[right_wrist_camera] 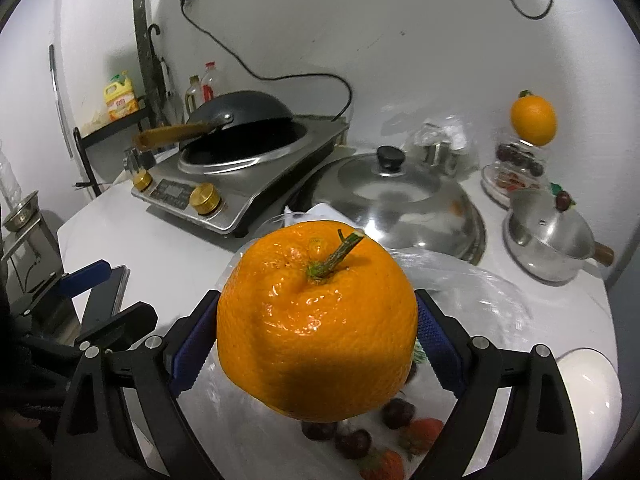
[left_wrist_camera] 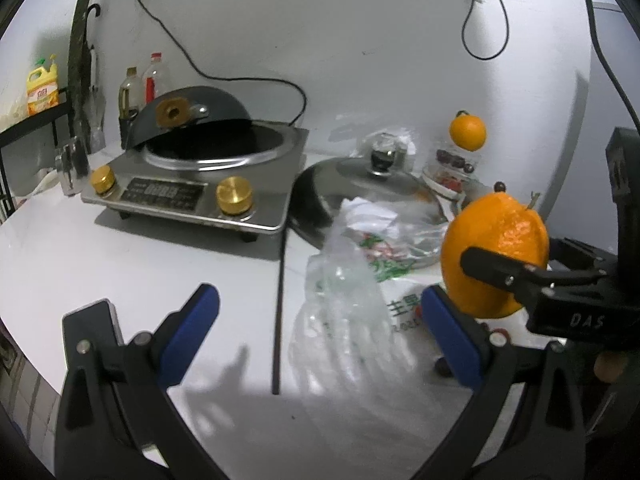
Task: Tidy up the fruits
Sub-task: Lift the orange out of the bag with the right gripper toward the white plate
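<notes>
The right tongs [right_wrist_camera: 316,344] clamp a large, bumpy orange citrus fruit with a green stem [right_wrist_camera: 316,316] between their blue pads, holding it in the air above the white table [right_wrist_camera: 160,248] and a crumpled clear plastic bag [left_wrist_camera: 344,292]. Dark cherries [right_wrist_camera: 356,440] and red strawberries [right_wrist_camera: 420,436] lie below the fruit. The left tongs [left_wrist_camera: 320,332] stand wide with nothing between them. A second, smaller orange [right_wrist_camera: 534,120] sits atop a clear container of cherries [right_wrist_camera: 518,160] near the wall, well apart.

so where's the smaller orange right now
Far right at the back in both views, the smaller orange sits atop a clear container of dark fruit, behind the small pot.
</notes>
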### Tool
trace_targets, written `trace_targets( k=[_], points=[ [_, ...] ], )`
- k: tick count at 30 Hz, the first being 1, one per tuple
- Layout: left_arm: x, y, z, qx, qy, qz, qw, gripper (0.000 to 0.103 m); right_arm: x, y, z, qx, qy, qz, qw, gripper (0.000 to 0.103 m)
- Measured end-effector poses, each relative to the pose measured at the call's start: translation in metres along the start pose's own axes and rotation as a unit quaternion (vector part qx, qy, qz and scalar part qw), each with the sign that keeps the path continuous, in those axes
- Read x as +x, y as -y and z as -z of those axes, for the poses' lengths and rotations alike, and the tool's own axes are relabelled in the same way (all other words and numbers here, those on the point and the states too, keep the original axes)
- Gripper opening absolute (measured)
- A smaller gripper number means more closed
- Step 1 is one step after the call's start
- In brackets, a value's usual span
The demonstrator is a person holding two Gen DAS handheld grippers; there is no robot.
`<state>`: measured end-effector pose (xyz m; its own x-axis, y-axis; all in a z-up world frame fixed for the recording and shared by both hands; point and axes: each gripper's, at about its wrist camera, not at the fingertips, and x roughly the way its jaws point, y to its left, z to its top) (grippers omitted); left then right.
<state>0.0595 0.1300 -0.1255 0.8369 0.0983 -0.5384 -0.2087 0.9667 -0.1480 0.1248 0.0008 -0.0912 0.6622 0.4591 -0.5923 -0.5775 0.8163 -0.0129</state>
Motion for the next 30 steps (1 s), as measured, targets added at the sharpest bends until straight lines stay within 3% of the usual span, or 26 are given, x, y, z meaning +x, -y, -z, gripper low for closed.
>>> trace_targets(
  k=[30],
  points=[
    [-0.015,0.122,0.001,0.067,-0.005,0.028,0.9974,0.102,-0.094,0.113,0.052,0.072,0.046,0.057,0.995,0.094]
  ],
)
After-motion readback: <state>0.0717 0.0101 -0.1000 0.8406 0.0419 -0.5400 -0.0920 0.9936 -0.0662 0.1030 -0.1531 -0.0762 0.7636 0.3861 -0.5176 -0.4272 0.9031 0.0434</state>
